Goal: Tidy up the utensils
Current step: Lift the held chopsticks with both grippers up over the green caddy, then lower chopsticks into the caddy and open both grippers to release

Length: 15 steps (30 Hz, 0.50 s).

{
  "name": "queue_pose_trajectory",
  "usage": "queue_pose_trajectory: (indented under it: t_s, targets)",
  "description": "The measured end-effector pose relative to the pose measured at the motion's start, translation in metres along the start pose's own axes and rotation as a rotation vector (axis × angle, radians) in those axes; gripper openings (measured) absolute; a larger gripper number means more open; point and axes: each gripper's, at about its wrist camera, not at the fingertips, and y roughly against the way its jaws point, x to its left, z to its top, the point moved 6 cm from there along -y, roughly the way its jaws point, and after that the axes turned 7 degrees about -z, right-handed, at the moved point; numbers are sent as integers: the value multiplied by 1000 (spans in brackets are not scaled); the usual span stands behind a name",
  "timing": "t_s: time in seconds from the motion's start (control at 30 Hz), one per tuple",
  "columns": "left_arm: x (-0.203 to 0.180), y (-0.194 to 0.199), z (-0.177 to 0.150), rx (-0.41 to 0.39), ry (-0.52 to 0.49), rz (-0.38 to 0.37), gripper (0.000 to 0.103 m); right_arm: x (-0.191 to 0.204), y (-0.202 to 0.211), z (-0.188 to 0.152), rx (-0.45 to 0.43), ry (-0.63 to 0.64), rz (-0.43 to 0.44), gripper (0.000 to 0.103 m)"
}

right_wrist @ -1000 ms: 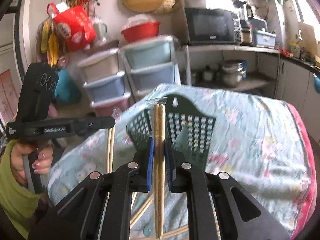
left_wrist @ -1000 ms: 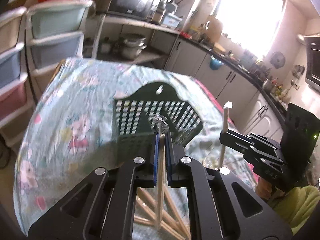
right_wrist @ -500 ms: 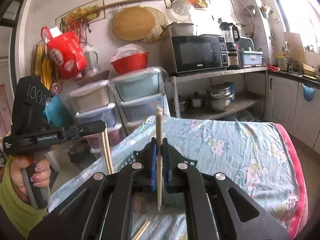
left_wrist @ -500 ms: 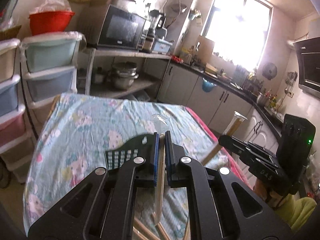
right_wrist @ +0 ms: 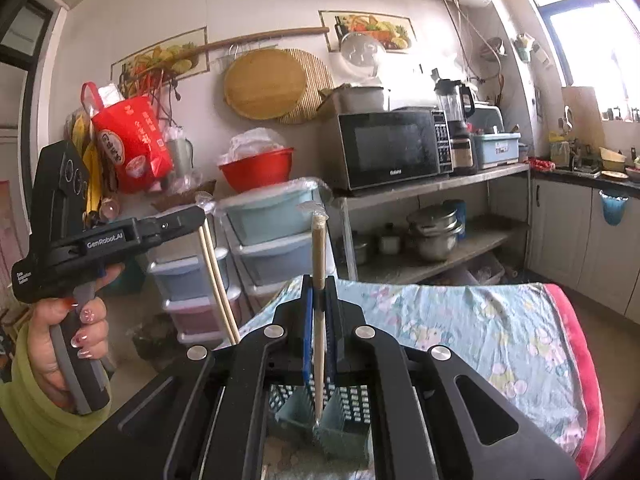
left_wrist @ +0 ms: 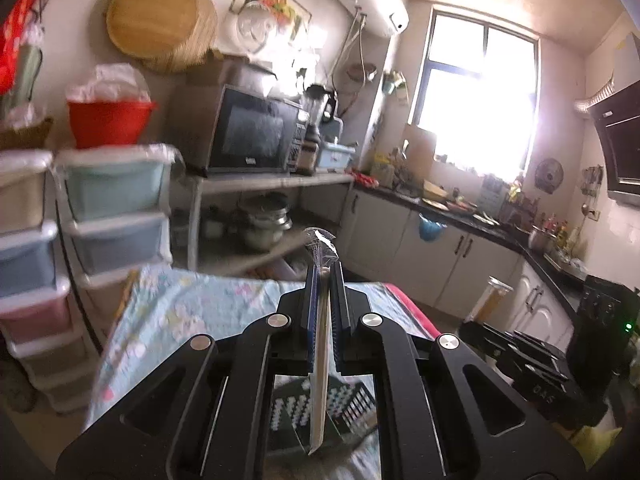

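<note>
A pale wooden pair of chopsticks in a clear plastic sleeve [left_wrist: 320, 368] stands nearly upright in the lower centre of the left wrist view, clamped between the closed jaws of the left gripper [left_wrist: 323, 280]. A second wrapped wooden chopstick pair [right_wrist: 318, 320] is pinched the same way in the right gripper [right_wrist: 319, 292]. Below both, a dark green perforated plastic utensil basket [right_wrist: 352, 400] lies on the pale blue floral tablecloth [right_wrist: 460, 320].

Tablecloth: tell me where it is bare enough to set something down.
Free: the tablecloth beyond and right of the green basket, out to its pink edge. Crowded: by the basket, where both grippers hold wrapped chopsticks above it.
</note>
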Motion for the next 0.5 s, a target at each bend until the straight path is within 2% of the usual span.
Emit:
queue_pose_trajectory:
  t_s: [0.1, 0.23, 0.5]
  targets:
    - [0, 0, 10, -43, -45, 56, 3, -1, 0, 8, -24, 4, -16, 6]
    - [8, -6, 11, -45, -31, 72, 3, -5, -3, 13, -35, 5, -39, 6]
    - [28, -26, -20, -14, 12, 87, 3, -13, -24, -6, 18, -14, -87, 6]
